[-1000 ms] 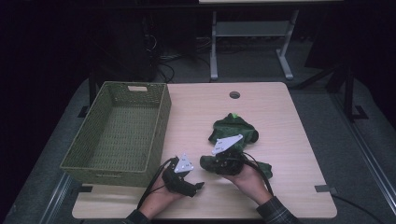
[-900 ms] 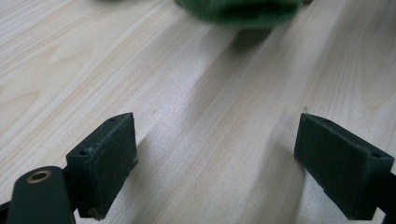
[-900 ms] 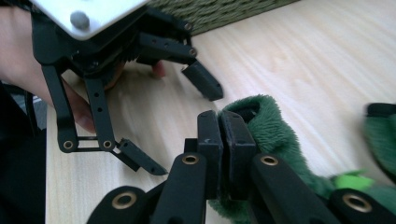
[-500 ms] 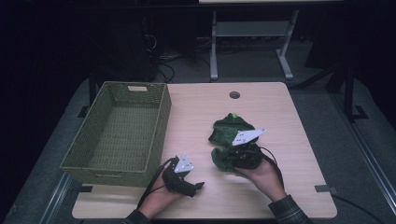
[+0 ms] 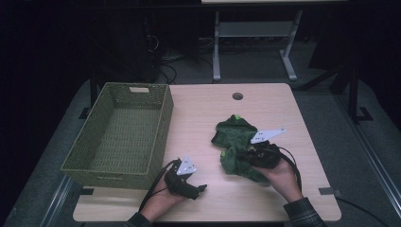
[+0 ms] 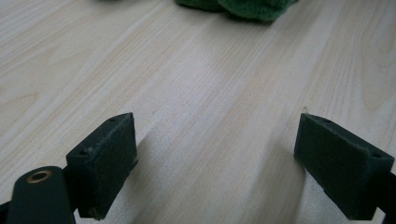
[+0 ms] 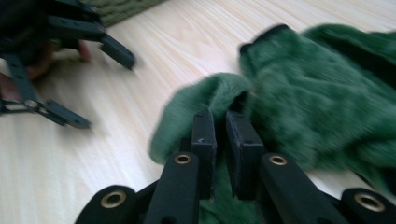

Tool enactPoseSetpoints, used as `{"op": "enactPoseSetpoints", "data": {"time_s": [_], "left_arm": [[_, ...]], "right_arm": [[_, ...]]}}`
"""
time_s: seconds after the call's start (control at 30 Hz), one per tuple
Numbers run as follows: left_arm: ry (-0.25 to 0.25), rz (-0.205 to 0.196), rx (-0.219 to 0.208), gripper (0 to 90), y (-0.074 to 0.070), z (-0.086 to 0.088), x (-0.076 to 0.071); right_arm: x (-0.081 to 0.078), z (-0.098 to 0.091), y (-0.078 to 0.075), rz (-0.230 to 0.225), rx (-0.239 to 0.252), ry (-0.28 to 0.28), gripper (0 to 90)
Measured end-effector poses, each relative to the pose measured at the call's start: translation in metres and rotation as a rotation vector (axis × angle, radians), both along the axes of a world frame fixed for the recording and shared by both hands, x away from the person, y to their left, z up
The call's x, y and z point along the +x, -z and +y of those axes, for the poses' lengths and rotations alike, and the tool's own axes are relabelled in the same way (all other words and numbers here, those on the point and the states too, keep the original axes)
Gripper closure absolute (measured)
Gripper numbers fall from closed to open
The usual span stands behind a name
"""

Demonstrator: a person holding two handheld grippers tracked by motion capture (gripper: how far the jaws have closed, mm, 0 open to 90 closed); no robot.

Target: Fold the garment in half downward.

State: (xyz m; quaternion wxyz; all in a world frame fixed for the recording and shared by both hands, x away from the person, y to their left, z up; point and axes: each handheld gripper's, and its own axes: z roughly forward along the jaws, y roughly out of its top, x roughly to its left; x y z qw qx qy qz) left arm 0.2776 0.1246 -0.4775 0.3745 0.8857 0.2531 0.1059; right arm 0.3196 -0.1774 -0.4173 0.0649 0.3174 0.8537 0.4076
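Two grippers work here, and we take the woven basket [image 5: 120,132] as our landmark. Our green fuzzy cloth [image 5: 235,142] lies crumpled on the tabletop [image 5: 203,109], well to the right of the basket, on the person's right-hand side. Our right gripper [image 5: 241,153] is at the cloth's near edge, and in the right gripper view [image 7: 219,135] its jaws stand almost closed with a fold of the green fabric pinched between them. Our left gripper [image 5: 201,189] rests just off the basket's near right corner, apart from the cloth; in the left gripper view its jaws stand wide apart over bare wood, holding nothing, with the cloth's edge [image 6: 238,7] ahead of them.

We judge that the coming move turns on this: the cloth's bulk runs away from the right jaws toward the far side of the tabletop, while the basket sits off to the left, past the left gripper. The right hand [image 5: 281,175] is nearer the cloth; the left is nearer the basket.
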Motion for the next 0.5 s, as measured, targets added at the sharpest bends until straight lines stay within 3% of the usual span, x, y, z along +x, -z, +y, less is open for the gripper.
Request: {"op": "enactPoseSetpoints", "data": {"time_s": [0.2, 0.37, 0.5], "left_arm": [[0.001, 0.000, -0.002, 12.3, 0.000, -0.001, 0.000], [0.000, -0.002, -0.003, 12.3, 0.000, -0.001, 0.000], [0.000, -0.001, -0.003, 12.3, 0.000, -0.002, 0.001]], "right_arm": [[-0.001, -0.016, 0.003, 0.006, -0.016, 0.050, 82.6], [-0.005, -0.016, -0.009, -0.044, -0.016, 0.050, 85.5], [-0.006, -0.009, -0.021, -0.078, 0.013, 0.032, 88.2]]}}
